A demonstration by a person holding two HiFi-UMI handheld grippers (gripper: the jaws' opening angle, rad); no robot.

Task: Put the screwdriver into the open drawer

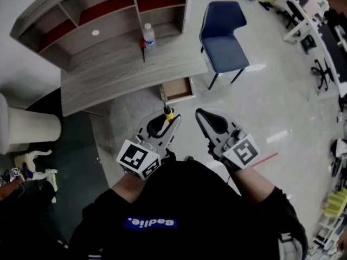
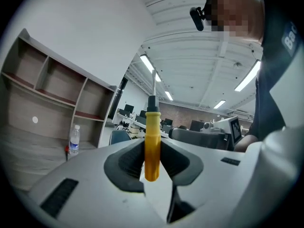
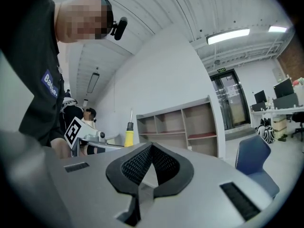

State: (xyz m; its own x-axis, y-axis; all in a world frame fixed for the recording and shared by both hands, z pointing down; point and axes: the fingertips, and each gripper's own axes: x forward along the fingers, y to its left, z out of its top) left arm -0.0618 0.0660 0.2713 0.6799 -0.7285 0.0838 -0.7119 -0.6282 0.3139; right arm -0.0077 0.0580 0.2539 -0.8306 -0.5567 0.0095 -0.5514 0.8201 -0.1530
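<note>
In the head view my left gripper (image 1: 168,116) is shut on a screwdriver (image 1: 169,112) with a yellow handle. The left gripper view shows the handle (image 2: 152,144) standing upright between the black pads (image 2: 127,161), its metal shaft pointing up. My right gripper (image 1: 200,113) is beside it, jaws closed together and holding nothing; its pads (image 3: 164,166) meet at the tip in the right gripper view, where the screwdriver (image 3: 128,132) shows to the left. The open drawer (image 1: 178,89) hangs under the wooden desk (image 1: 108,72), a short way ahead of both grippers.
A water bottle (image 1: 149,36) and a small red-and-black item stand on the desk, with empty shelves (image 1: 108,15) behind. A blue chair (image 1: 222,37) stands right of the drawer. A white cylinder (image 1: 27,126) is at the left. Office desks line the far right.
</note>
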